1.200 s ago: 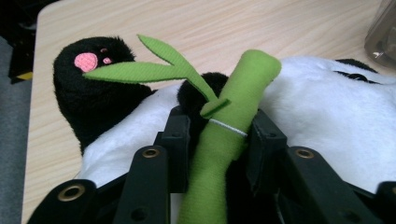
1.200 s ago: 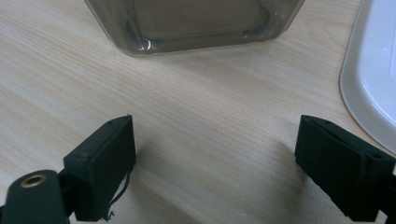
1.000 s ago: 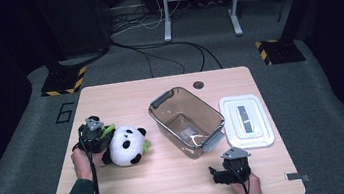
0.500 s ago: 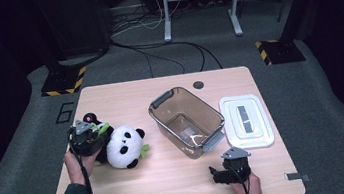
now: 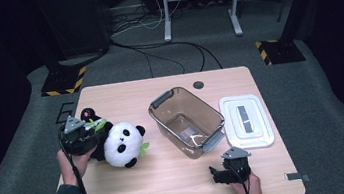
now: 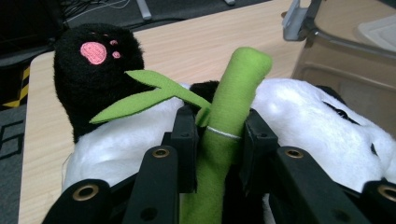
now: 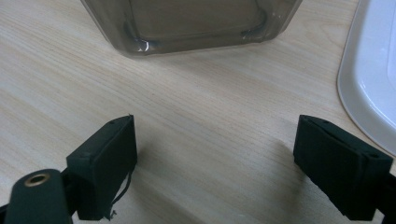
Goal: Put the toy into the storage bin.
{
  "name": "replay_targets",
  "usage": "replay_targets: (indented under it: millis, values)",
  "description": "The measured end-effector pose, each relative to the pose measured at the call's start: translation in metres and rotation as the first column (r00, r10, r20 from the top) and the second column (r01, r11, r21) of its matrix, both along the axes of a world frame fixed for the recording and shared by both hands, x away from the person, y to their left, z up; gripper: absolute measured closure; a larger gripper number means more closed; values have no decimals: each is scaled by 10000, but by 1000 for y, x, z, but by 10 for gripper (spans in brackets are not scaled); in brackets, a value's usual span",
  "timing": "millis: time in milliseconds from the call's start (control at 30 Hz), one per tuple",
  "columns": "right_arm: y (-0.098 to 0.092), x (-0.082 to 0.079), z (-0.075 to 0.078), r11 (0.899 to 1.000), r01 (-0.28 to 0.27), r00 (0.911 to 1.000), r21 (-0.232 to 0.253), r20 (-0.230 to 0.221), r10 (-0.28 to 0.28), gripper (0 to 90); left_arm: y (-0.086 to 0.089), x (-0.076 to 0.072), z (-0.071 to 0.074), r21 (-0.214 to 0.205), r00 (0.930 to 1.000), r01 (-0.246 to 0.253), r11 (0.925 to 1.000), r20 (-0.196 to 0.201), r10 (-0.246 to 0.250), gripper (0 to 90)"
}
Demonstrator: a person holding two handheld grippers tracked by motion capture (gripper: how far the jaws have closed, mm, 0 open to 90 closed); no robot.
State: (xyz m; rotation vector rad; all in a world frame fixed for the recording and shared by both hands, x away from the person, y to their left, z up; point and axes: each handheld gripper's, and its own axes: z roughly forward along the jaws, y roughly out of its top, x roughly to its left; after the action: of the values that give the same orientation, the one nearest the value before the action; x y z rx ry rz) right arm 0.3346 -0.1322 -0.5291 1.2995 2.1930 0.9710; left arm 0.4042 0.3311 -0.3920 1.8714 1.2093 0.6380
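**Panda gripped by its bamboo, bin waiting**

The wooden counter (image 5: pixel 170 178) carries everything. At its middle stands an empty, smoky clear bin (image 5: pixel 187 121), and just right of it a white lid (image 5: pixel 246 120) lies flat. On the left rests the plush panda (image 5: pixel 118 143), well apart from the bin. The left gripper (image 6: pixel 212 135) has its jaws clamped together on the panda's green bamboo stalk (image 6: pixel 233 88), with a leaf beside them. The right gripper (image 5: pixel 214 174) sits at the near edge, jaws wide apart with nothing between them. I'd judge the lift is under way; a stalk grip lets the body dangle, so raise slowly and clear the bin's rim before lowering
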Motion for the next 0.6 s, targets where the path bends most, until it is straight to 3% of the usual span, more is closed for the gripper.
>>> replay_targets:
  millis: [367, 600]
  values:
    - [0, 0, 0, 10000, 8, 10000, -8, 4, -8, 129, -8, -4, 27, -513, 9975, 630, 9967, 345, -613, 708]
    - [0, 0, 0, 10000, 24, 10000, -9, 7, -24, 130, -13, -4, 39, -507, 9952, 865, 9950, 501, -840, 708]
